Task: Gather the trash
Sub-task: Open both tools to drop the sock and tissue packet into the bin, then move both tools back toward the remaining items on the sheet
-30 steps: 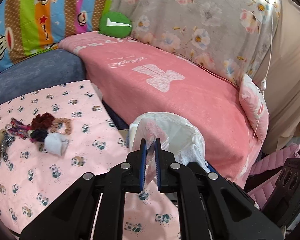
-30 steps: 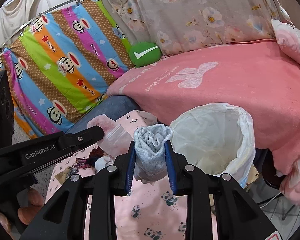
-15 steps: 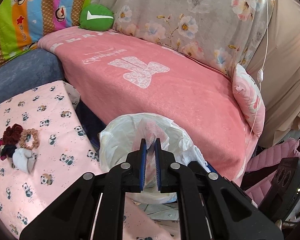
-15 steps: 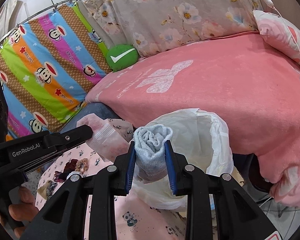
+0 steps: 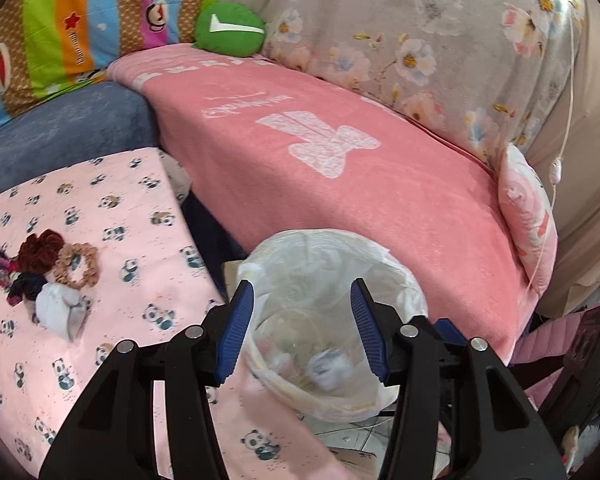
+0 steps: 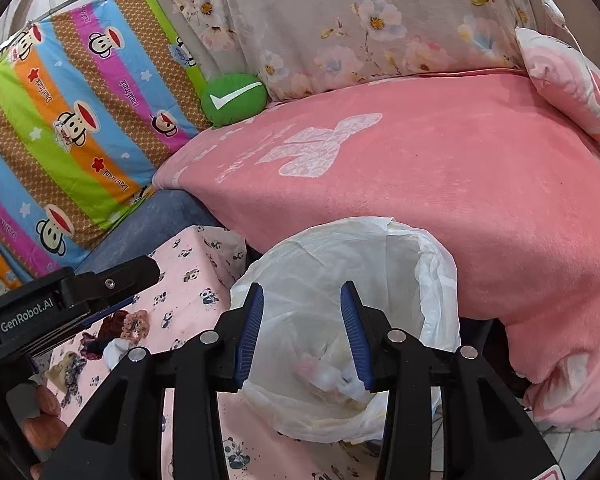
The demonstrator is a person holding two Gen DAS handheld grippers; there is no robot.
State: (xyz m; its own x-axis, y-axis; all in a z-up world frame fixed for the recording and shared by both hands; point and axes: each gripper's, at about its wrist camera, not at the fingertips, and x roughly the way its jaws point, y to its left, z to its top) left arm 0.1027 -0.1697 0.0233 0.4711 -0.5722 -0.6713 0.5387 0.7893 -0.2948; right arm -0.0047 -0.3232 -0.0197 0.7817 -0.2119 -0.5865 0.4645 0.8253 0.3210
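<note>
Trash (image 5: 326, 366) now lies at the bottom of the lined bin (image 5: 400, 292), which stands just off the corner of the panda-print surface (image 5: 140, 216). We are opening both the left gripper (image 5: 302, 326) and right gripper (image 6: 300, 332) above the bin mouth; a second ago they pinched a plastic bag and a grey cloth, and now nothing sits between the jaws. Remaining items (image 5: 48, 272) sit near the surface's left edge.
</note>
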